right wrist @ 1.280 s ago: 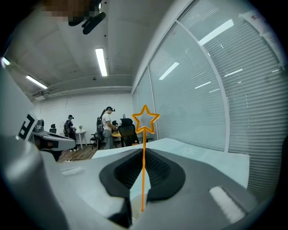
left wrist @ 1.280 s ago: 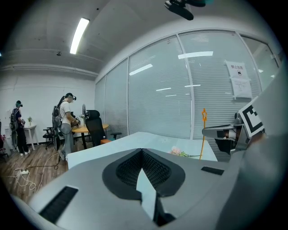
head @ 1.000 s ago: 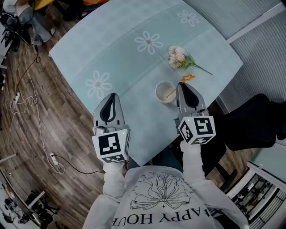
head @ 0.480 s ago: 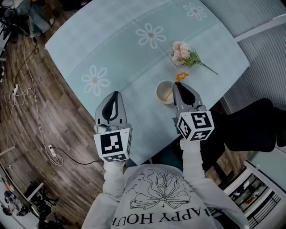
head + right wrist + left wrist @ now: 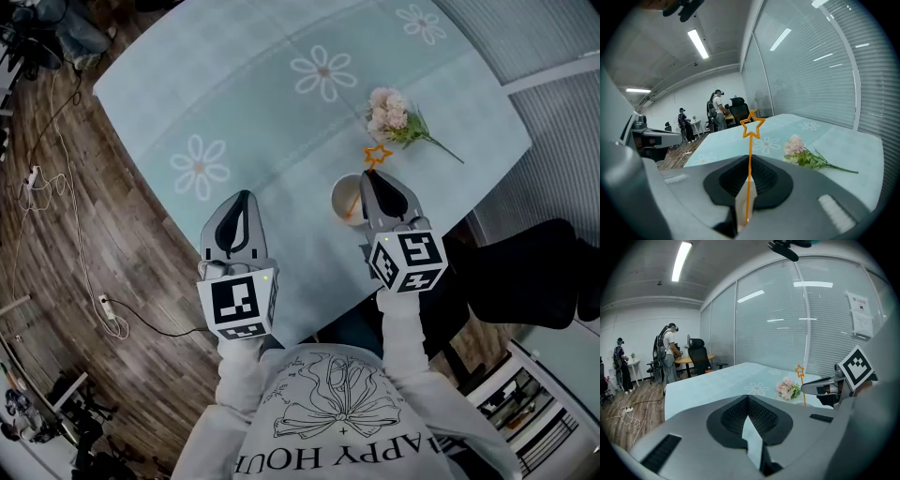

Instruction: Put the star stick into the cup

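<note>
Where the star stick [image 5: 749,159] stands: upright between the jaws of the right gripper [image 5: 746,190], star end up. In the head view its lower end appears to reach into the mouth of the cup [image 5: 339,187].
Right gripper: jaws pressed together on the thin orange shaft, low on its length, so the star rises well clear above them.
Left gripper [image 5: 751,430]: jaws pressed together with nothing between them, held over the near edge of the tabletop [image 5: 244,103], well apart from the cup.
Cup: small, pale and open-topped, upright on the tabletop just beside the right gripper's jaws.
Flowers [image 5: 394,117]: a pink sprig with a green stem lying flat beyond the cup, near the star but not touching it.
How the stick will likely handle: very light and very thin. It is probably smooth enough to slide or swing in the pinch if the grip eases, and slender enough to bend under side pressure.
Where to hold it: on the straight shaft, as now — not on the open star outline, which looks the more delicate part.
Cup's likely behaviour: light, so a stick leaning hard on the rim might tip it.
</note>
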The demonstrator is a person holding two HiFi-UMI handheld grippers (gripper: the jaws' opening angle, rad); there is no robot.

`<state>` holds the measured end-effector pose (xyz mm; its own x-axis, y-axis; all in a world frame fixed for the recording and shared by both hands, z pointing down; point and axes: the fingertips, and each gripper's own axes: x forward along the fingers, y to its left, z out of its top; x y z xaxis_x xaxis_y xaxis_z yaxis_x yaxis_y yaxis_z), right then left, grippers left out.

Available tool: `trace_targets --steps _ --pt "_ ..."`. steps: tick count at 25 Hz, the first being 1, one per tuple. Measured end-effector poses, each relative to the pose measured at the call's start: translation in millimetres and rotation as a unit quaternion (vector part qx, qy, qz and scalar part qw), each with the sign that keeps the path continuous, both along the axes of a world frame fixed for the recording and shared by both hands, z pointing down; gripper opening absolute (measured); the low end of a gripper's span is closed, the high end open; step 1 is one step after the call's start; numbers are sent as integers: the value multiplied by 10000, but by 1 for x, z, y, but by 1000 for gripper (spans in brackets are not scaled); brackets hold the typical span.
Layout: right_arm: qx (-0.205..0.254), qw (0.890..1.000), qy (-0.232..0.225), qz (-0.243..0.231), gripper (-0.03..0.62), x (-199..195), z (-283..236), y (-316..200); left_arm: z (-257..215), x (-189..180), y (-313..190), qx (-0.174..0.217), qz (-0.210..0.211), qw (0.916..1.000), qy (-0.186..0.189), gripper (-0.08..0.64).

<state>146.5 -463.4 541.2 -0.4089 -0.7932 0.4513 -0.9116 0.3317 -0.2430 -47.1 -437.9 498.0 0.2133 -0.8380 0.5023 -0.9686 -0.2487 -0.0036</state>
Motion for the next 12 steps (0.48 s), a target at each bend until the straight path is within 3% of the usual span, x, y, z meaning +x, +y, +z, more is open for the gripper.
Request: trace_targets --steps 12 --pt "-81 9999 92 -18 29 -9 0 -23 -6 -4 -11 -32 -59 10000 58 6"
